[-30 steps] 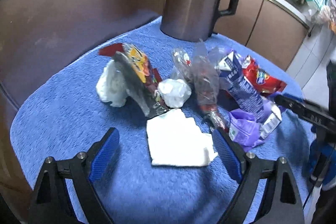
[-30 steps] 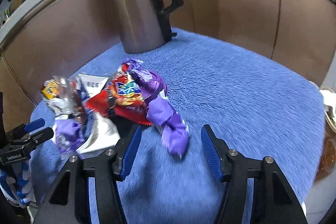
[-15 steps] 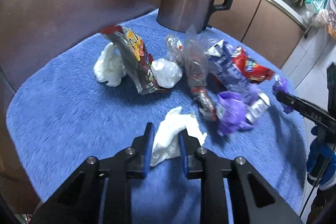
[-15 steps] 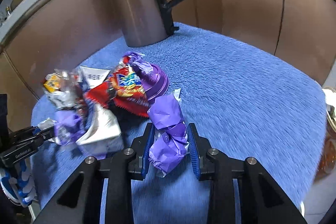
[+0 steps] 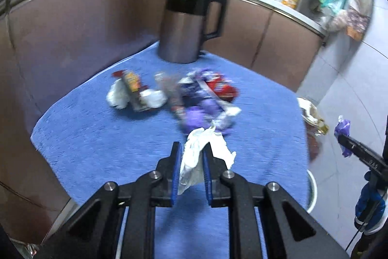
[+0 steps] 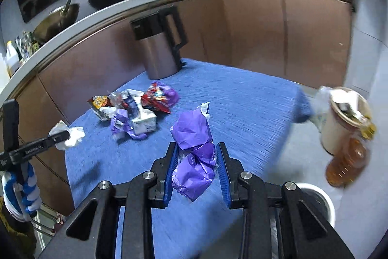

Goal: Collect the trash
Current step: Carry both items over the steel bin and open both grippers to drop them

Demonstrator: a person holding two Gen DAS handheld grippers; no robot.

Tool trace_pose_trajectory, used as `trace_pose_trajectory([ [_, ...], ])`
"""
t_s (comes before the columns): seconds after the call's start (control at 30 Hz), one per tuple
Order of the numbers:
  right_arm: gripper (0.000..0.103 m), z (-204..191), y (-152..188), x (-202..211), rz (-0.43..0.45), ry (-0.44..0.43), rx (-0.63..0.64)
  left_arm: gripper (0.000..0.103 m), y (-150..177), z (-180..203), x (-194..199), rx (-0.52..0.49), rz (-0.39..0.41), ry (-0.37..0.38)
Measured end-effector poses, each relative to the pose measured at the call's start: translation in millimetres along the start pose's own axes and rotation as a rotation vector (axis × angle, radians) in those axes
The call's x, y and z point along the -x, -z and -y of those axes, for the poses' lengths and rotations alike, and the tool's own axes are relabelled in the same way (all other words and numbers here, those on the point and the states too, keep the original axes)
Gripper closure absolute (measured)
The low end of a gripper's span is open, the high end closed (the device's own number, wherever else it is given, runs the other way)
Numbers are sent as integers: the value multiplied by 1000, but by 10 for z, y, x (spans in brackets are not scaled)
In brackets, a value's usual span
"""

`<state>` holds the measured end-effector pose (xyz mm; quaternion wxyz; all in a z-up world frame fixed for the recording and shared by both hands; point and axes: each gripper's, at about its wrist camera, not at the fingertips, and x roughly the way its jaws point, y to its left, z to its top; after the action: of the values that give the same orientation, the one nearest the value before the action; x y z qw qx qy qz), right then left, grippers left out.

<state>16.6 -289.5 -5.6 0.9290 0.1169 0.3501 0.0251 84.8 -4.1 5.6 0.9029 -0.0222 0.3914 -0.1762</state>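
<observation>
Both pairs of jaws have just closed and each is clamped on a piece of trash: the left gripper (image 5: 191,163) pinches a crumpled white tissue (image 5: 206,149), the right gripper (image 6: 197,169) squeezes a scrunched purple wrapper (image 6: 194,149). Both pieces hang clear of the blue towel-covered table (image 6: 242,94).

The tissue looks likely to be the weaker hold; it is gripped by a narrow fold, with most of the paper flopping outside the blue pads, so a quick swing could tear it or let it slide out. The wrapper is slick and springy and may squirm free if the grip eases.

The rest of the litter sits in a heap (image 5: 189,94) mid-table: a red snack packet, a small carton, clear film and more white paper wads. A steel kettle (image 5: 186,28) with a black handle stands behind it, well apart from both grippers. Off the table's right edge a round white bin rim (image 6: 320,196) shows low down, near a paper cup (image 6: 339,118) and an amber bottle (image 6: 346,162), which crowd the drop and could be knocked.
</observation>
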Motion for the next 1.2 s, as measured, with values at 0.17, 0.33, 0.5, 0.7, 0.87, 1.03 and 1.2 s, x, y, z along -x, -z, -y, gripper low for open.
trace_pose_trajectory([
  [0.17,71,548,274,400,12,88,-96,87,-22,774,3,-97,-13,105],
  [0.33,71,1108,617,459,-30,159,-191,87,18,1689,-225,-225,-79,214],
  [0.5,71,1628,979,266,-90,189,-282,87,214,2643,-625,-333,-189,319],
  [0.7,69,2081,1306,-20,-165,228,-370,82,447,3298,-1226,-398,-293,341],
  [0.87,59,2326,1421,-150,-197,279,-403,58,535,3486,-1657,-356,-381,390],
  [1.03,52,2466,1486,-155,-209,310,-423,55,558,3556,-1740,-331,-407,430],
  [1.2,51,2453,1474,-65,-189,326,-440,55,500,3454,-1495,-347,-320,413],
])
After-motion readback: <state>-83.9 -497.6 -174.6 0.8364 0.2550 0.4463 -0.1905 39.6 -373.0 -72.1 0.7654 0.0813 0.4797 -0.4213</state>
